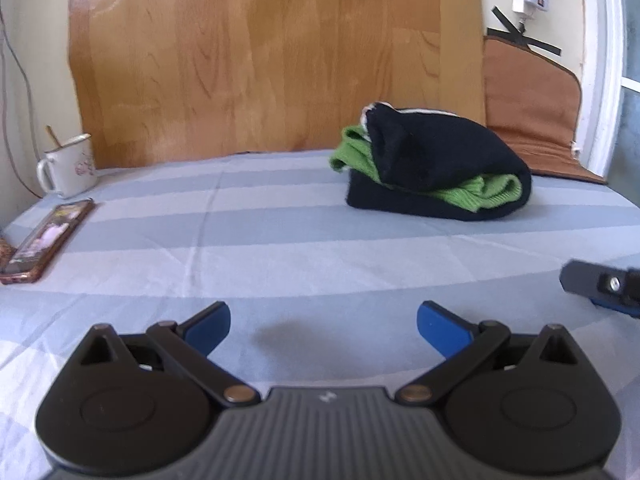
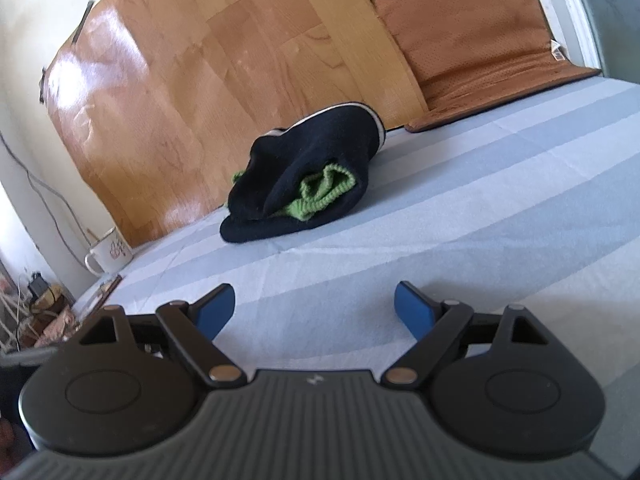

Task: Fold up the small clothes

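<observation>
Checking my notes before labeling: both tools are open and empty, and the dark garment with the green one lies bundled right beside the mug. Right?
Not quite. The dark garment and green one lie well apart from the mug, as the left wrist view shows. Left tool and right tool are open and empty.

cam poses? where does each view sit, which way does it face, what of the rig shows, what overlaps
Left wrist: on the left gripper, low over the striped sheet, facing the wood panel; open blue pads, plus the right gripper's tip at right edge.
Right wrist: on the right gripper, tilted, facing the same wall from further right; open pads only.
Shared: the dark-and-green clothes bundle, mug, brown cushion.
</observation>
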`<control>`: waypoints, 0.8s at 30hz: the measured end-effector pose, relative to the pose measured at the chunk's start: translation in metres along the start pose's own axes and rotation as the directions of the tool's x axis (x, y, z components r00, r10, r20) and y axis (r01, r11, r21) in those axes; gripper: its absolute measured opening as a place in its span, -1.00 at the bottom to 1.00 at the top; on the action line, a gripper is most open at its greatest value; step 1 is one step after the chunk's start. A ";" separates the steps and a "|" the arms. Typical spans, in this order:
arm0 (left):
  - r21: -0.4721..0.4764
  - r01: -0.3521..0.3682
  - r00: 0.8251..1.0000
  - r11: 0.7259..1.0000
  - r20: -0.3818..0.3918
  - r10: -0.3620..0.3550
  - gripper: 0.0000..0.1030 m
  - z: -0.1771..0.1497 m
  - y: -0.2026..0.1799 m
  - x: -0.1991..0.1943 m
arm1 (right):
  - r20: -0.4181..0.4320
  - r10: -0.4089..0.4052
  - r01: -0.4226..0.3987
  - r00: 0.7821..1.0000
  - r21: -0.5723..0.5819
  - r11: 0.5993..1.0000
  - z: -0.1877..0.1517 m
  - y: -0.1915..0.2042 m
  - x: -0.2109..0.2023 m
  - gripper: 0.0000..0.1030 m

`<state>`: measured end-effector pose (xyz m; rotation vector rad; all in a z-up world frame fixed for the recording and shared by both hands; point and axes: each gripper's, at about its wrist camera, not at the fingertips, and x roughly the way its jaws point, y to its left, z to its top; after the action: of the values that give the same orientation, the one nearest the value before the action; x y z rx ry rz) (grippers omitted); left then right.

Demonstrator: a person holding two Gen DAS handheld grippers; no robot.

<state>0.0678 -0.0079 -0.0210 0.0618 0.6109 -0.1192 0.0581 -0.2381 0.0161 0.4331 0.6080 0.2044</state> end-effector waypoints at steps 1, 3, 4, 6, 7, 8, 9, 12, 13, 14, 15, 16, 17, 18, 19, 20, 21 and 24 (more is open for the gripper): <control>0.003 -0.012 1.000 1.000 0.004 0.012 1.00 0.000 -0.001 -0.001 | -0.007 0.003 -0.003 1.000 -0.003 1.000 -0.001 0.001 -0.001 0.73; 0.013 -0.031 0.999 0.999 0.005 0.031 1.00 0.000 -0.002 -0.004 | -0.018 0.012 -0.012 1.000 0.007 1.000 -0.002 0.002 -0.004 0.72; 0.016 -0.039 0.999 0.999 0.002 0.039 1.00 0.000 -0.003 -0.005 | -0.023 0.016 -0.016 1.000 0.013 1.000 -0.002 0.002 -0.006 0.72; 0.020 -0.051 0.999 0.998 -0.010 0.051 1.00 0.000 -0.004 -0.006 | -0.032 0.021 -0.021 0.999 0.020 1.000 -0.002 0.003 -0.009 0.72; 0.022 -0.059 0.998 0.998 -0.015 0.059 1.00 0.001 -0.005 -0.006 | -0.032 0.022 -0.022 0.999 0.021 1.000 -0.001 0.004 -0.011 0.72; 0.022 -0.068 0.998 0.997 -0.019 0.068 1.00 0.001 -0.005 -0.007 | -0.030 0.023 -0.022 0.999 0.022 1.000 -0.001 0.005 -0.012 0.72; 0.021 -0.072 0.997 0.997 -0.024 0.073 1.00 0.001 -0.005 -0.008 | -0.029 0.025 -0.024 0.999 0.023 0.999 -0.001 0.006 -0.014 0.72; 0.010 -0.075 0.997 0.997 -0.033 0.076 1.00 0.002 -0.004 -0.011 | -0.028 0.038 -0.037 0.999 0.022 0.999 -0.001 0.009 -0.019 0.72; 0.007 -0.080 0.996 0.997 -0.033 0.080 1.00 0.002 -0.004 -0.012 | -0.026 0.043 -0.042 0.999 0.020 0.999 0.000 0.011 -0.020 0.72; 0.004 -0.086 0.996 0.996 -0.033 0.086 1.00 0.002 -0.004 -0.013 | -0.025 0.047 -0.046 0.999 0.017 0.999 0.000 0.012 -0.022 0.72; 0.003 -0.092 0.995 0.996 -0.033 0.092 1.00 0.002 -0.004 -0.015 | -0.024 0.051 -0.050 0.998 0.014 0.999 0.000 0.014 -0.023 0.72; 0.002 -0.095 0.995 0.995 -0.032 0.095 1.00 0.003 -0.004 -0.016 | -0.022 0.054 -0.054 0.998 0.010 0.998 0.000 0.015 -0.024 0.72; 0.001 -0.095 0.995 0.995 -0.030 0.095 1.00 0.003 -0.004 -0.018 | -0.020 0.055 -0.054 0.998 0.006 0.998 0.000 0.016 -0.024 0.72; 0.000 -0.094 0.995 0.996 -0.028 0.094 1.00 0.004 -0.004 -0.020 | -0.019 0.054 -0.054 0.998 0.002 0.999 -0.001 0.017 -0.025 0.72; -0.001 -0.091 0.996 0.996 -0.026 0.091 1.00 0.004 -0.004 -0.022 | -0.017 0.055 -0.055 0.998 -0.001 0.998 -0.001 0.018 -0.026 0.72; -0.002 -0.087 0.996 0.996 -0.022 0.087 1.00 0.004 -0.005 -0.024 | -0.015 0.056 -0.056 0.998 -0.003 0.998 -0.001 0.019 -0.027 0.72; -0.002 -0.085 0.996 0.996 -0.020 0.085 0.99 0.005 -0.005 -0.026 | -0.013 0.057 -0.057 0.998 -0.002 0.998 -0.001 0.019 -0.028 0.72; 0.007 -0.087 0.996 0.996 -0.014 0.087 1.00 0.007 -0.008 -0.031 | -0.006 0.060 -0.060 0.998 0.002 0.998 -0.002 0.019 -0.030 0.72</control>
<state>0.0458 -0.0134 0.0019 0.0956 0.6211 -0.0364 0.0316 -0.2302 0.0389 0.4527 0.6016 0.2623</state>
